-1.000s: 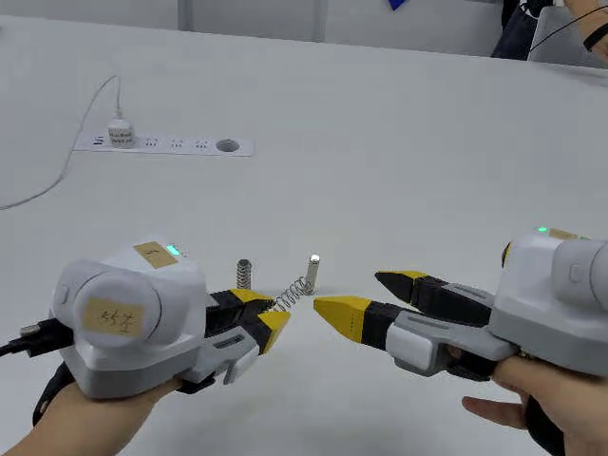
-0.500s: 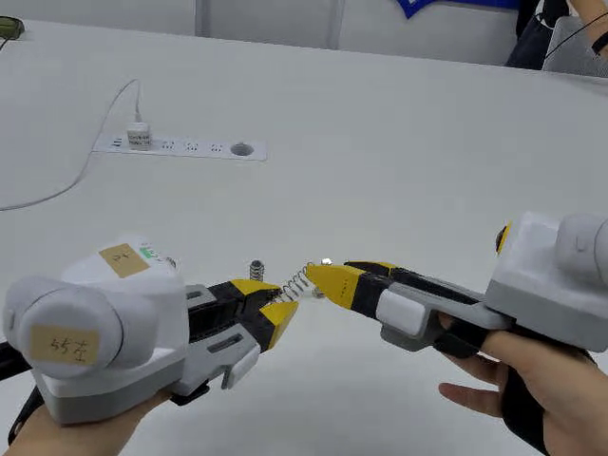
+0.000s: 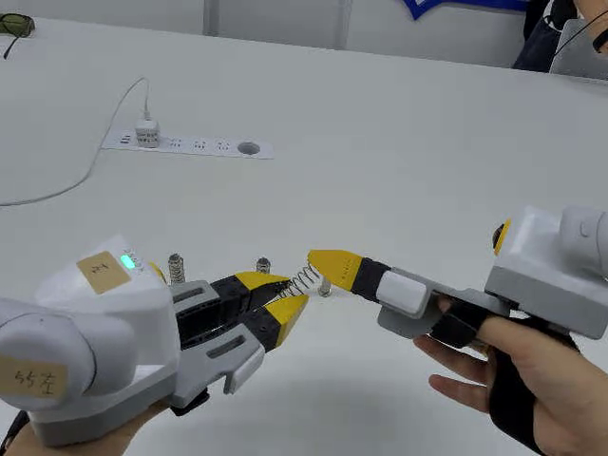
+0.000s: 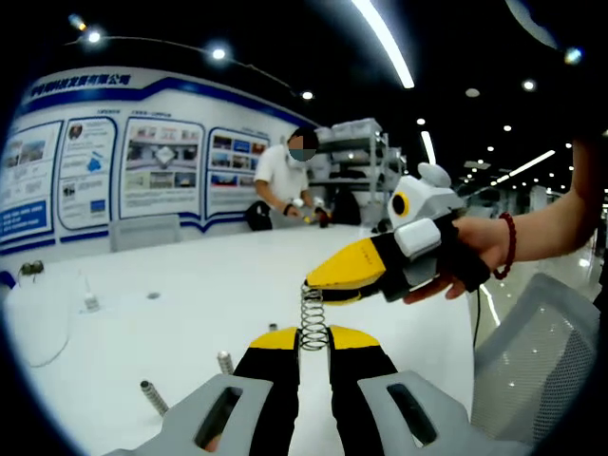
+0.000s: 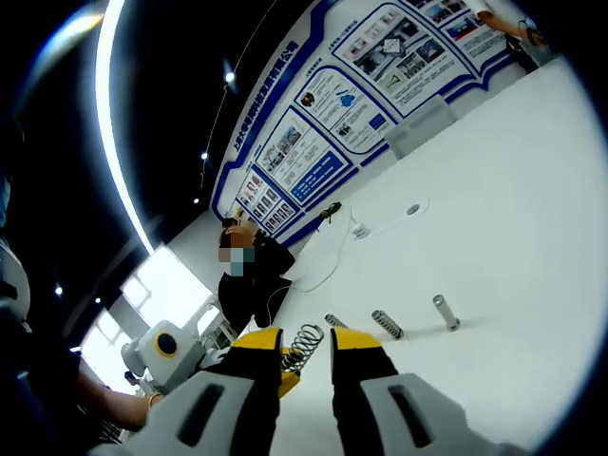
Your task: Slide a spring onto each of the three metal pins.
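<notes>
Against a second ago, the right gripper (image 3: 324, 262) has drawn its jaws in from a wide spread and brought its yellow tip up to the far end of the spring (image 3: 304, 280). The gap between its jaws is now narrow, and whether they pinch the coil cannot be told. The left gripper (image 3: 290, 293) still clamps the near end of the spring between its tips, holding it in the air just in front of the pins. The bare pin (image 5: 445, 312), in plain sight earlier, is now mostly behind the right gripper's tip in the head view. Two pins already wearing springs (image 3: 176, 268) (image 3: 263, 265) stand upright to its left.

Beyond the pins the white table (image 3: 408, 171) runs open to its far edge. A power strip (image 3: 185, 144) with one white plug lies well off at the back left.

A tan sticker (image 3: 104, 271) on the left gripper carries handwriting that cannot be read. The print on the wall boards (image 4: 161, 176) is too small to read.
</notes>
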`<action>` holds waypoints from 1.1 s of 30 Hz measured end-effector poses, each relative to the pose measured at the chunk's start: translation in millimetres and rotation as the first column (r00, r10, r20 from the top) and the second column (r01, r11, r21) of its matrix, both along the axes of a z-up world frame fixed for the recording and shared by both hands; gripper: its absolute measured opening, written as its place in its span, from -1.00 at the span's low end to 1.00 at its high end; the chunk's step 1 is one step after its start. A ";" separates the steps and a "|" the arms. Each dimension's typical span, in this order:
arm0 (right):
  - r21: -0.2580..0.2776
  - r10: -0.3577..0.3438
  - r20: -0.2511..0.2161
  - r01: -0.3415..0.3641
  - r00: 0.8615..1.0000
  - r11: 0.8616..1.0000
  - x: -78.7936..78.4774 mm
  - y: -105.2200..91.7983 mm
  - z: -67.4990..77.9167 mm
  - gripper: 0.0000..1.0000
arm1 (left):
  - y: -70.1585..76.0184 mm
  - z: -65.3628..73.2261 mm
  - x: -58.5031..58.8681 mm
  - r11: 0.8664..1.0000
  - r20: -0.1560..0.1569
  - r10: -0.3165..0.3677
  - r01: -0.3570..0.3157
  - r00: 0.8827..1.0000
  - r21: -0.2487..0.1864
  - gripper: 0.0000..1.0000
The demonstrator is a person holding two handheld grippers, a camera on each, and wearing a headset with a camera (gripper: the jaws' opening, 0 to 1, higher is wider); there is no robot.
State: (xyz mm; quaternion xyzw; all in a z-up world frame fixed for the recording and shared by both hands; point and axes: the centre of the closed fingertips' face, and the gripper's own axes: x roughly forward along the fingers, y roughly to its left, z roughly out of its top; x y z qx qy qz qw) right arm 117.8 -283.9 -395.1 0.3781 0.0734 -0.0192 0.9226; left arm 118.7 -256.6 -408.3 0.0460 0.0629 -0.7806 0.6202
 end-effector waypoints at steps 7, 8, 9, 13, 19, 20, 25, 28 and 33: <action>0.053 0.020 0.019 -0.021 1.000 0.998 2.2 7.5 2.1 -0.72 | 2.2 6.4 -2.9 0.999 0.015 -0.015 0.016 1.000 -0.030 -0.80; 0.063 0.020 0.024 -0.022 1.000 0.998 2.3 8.3 3.0 -0.73 | 2.6 6.6 -3.4 0.999 0.019 -0.017 0.018 1.000 -0.030 -0.80; 0.070 0.023 0.028 -0.025 0.999 0.997 2.2 9.2 3.8 -0.73 | 2.7 7.4 -3.7 0.999 0.022 -0.018 0.019 1.000 -0.034 -0.80; 0.076 0.032 0.039 -0.035 0.999 0.997 2.2 10.2 5.6 -0.75 | 3.3 8.7 -3.4 0.999 0.025 -0.016 0.017 1.000 -0.038 -0.79; 0.069 0.051 0.055 -0.055 0.997 0.996 3.4 12.9 8.4 -0.77 | 3.6 8.5 -3.0 0.999 0.022 -0.016 0.016 1.000 -0.029 -0.79; 0.064 0.054 0.055 -0.057 0.997 0.996 3.6 13.3 8.6 -0.77 | 3.5 8.3 -2.9 1.000 0.022 -0.016 0.017 1.000 -0.027 -0.79; 0.004 0.084 0.046 -0.084 0.995 0.996 4.8 18.3 9.0 -0.78 | 4.0 4.3 -2.9 1.000 0.025 -0.025 0.025 0.999 0.006 -0.79; -0.050 0.104 0.040 -0.102 0.994 0.994 6.1 21.4 9.1 -0.78 | 4.7 1.3 -2.9 0.999 0.044 -0.028 0.027 0.999 0.025 -0.78; -0.090 0.122 0.030 -0.119 0.992 0.989 6.6 19.4 7.2 -0.78 | 5.7 -1.1 -3.0 0.998 0.025 -0.031 0.030 0.999 0.047 -0.78</action>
